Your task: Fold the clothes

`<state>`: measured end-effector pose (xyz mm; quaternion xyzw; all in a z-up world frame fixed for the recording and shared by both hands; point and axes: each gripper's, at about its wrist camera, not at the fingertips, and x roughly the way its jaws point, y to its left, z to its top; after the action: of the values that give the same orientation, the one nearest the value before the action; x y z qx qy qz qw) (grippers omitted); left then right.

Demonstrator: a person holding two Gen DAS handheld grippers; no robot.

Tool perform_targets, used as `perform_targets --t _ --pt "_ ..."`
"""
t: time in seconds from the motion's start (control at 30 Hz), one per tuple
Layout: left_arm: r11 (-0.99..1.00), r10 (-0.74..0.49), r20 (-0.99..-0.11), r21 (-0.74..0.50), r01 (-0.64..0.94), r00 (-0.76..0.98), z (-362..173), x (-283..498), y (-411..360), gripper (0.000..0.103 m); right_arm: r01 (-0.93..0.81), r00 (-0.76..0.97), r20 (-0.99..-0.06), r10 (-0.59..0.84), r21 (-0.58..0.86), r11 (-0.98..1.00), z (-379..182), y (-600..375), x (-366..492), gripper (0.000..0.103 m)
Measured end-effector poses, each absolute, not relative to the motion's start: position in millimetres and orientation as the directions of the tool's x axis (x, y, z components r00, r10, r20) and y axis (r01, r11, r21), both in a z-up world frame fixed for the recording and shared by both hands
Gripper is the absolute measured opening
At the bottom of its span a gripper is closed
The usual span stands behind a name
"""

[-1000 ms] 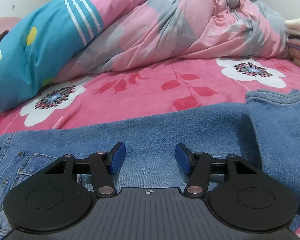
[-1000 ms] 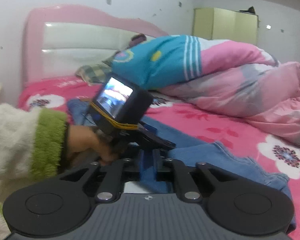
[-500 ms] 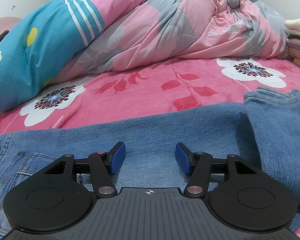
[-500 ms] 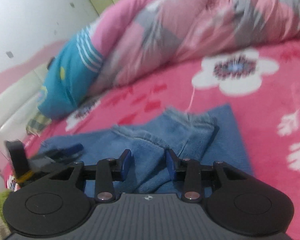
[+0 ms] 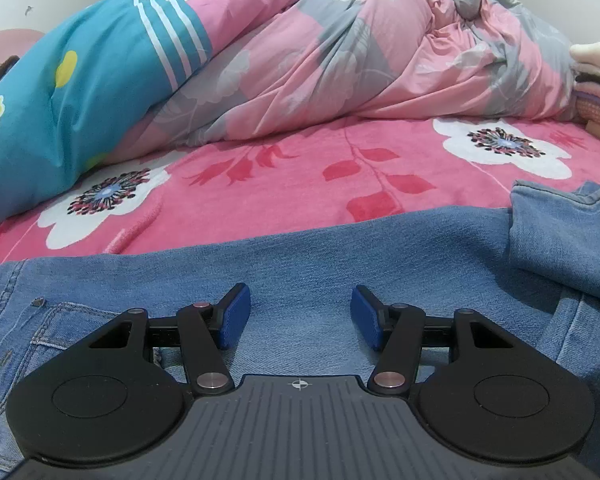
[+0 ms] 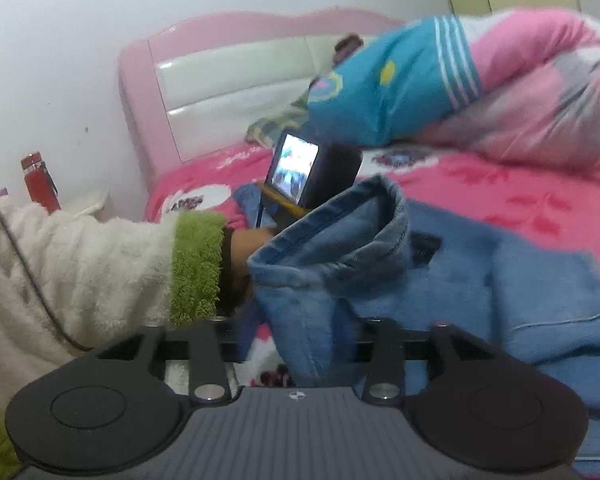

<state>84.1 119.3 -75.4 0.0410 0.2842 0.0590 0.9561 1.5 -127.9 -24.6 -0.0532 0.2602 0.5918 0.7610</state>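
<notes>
Swung back toward the headboard (image 6: 220,68), right tool (image 6: 300,344) opening, jeans (image 6: 440,280) hem draped between unseen pads, not clamped. Left tool (image 5: 300,316) unmoved, released, resting on jeans along the bed (image 5: 300,184) near edge. First fold laid; further folds left.

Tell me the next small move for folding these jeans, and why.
Probably draw the right gripper back off the jeans. Its jaws are opening, with the raised denim hem between them, so the fold looks about laid. The left gripper sits open, low over flat denim.
</notes>
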Motion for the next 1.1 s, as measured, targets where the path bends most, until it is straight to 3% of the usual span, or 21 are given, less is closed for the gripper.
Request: perform_targets --t 0.1,0.17,0.3,0.4,0.57,0.7,0.8,0.9,1.1 --pt "0.990 0.136 -0.538 0.112 -0.089 0.832 -75.4 84.0 119.5 0.056 -0.857 0.282 -0.424 0.860 0.291 0.425 -19.1 -161.6 25.3 0.066" --pt "0.990 0.136 -0.538 0.112 -0.089 0.832 -75.4 83.9 119.5 0.056 -0.729 0.410 -0.433 0.802 0.373 0.574 -22.0 -185.1 55.0 0.066" --pt "0.990 0.136 -0.537 0.114 -0.089 0.832 -75.4 83.7 119.6 0.056 -0.523 0.497 -0.425 0.757 0.549 0.652 -31.9 -225.8 90.5 0.063" --pt "0.989 0.137 -0.537 0.115 -0.089 0.832 -75.4 83.7 119.5 0.057 -0.562 0.517 -0.374 0.770 0.531 0.634 -23.8 -228.1 85.2 0.063" --pt "0.989 0.139 -0.536 0.118 -0.089 0.833 -75.8 83.9 119.2 0.057 -0.398 0.568 -0.527 0.633 0.497 0.771 -45.2 -219.1 117.7 0.062" --pt "0.989 0.137 -0.535 0.115 -0.089 0.834 -76.3 83.5 119.1 0.057 -0.330 0.568 -0.555 0.608 0.522 0.786 -74.9 -207.9 148.4 0.050" --pt "0.989 0.137 -0.535 0.115 -0.089 0.834 -76.4 83.4 119.1 0.057 -0.328 0.572 -0.534 0.622 0.546 0.771 -80.7 -201.4 161.8 0.006" --pt "0.989 0.137 -0.535 0.115 -0.089 0.834 -76.5 83.3 119.2 0.057 -0.304 0.634 -0.453 0.627 0.599 0.741 -65.6 -224.8 165.6 0.003" --pt "0.989 0.138 -0.535 0.115 -0.089 0.834 -76.7 83.2 119.0 0.057 -0.192 0.868 -0.294 0.401 0.546 0.815 -3.0 -328.1 163.2 0.003"
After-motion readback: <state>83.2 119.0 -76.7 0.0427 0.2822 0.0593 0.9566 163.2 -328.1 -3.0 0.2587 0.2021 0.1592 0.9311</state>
